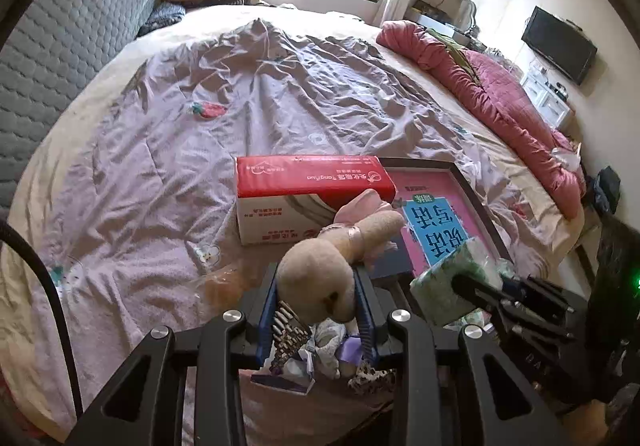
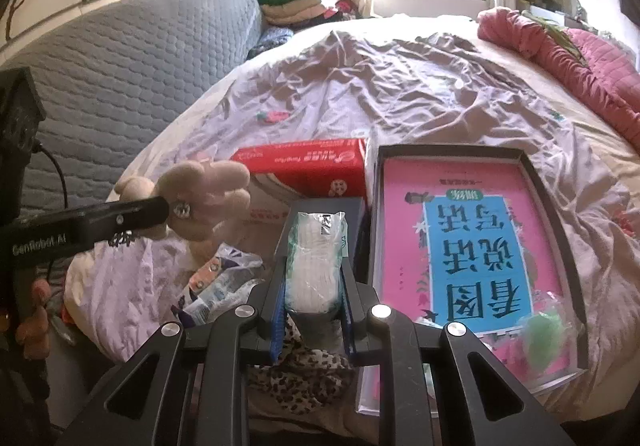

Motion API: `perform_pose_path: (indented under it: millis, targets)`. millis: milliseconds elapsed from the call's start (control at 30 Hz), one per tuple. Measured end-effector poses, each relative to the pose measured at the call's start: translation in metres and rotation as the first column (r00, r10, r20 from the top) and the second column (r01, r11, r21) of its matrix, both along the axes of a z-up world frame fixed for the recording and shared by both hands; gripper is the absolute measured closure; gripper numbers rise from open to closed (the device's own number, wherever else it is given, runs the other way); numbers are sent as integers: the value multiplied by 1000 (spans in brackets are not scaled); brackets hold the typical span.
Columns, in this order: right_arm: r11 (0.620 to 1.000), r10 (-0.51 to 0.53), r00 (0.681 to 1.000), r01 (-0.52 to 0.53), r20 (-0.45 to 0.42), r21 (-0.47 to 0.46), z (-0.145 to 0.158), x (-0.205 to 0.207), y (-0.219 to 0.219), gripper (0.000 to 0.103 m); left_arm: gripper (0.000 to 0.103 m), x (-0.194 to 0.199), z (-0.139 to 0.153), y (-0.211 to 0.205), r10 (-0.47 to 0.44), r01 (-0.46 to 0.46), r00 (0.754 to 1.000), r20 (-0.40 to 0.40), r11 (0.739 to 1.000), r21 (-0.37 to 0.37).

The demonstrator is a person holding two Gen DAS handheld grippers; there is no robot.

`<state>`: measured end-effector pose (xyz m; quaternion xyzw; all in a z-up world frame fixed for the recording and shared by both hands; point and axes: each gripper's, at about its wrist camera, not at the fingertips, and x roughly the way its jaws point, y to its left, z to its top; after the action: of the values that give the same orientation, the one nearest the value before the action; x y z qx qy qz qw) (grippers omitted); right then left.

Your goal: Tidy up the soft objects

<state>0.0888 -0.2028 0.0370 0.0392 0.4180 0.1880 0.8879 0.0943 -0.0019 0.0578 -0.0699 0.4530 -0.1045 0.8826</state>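
The left gripper is closed on a tan plush rabbit, its fingers pressed against the head. The right gripper is closed on a plastic-wrapped tissue pack, pinched between the fingers. Both items are held above the bed, just in front of a red-and-white tissue box. Beside that box, a pink-and-blue book is seen in a dark tray.
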Motion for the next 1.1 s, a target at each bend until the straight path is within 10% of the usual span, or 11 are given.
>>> perform_pose_path:
  millis: [1100]
  targets:
    - [988, -144, 984, 138, 100, 67, 44, -30, -85, 80, 68, -31, 26, -74, -98, 97, 995, 34, 995, 39]
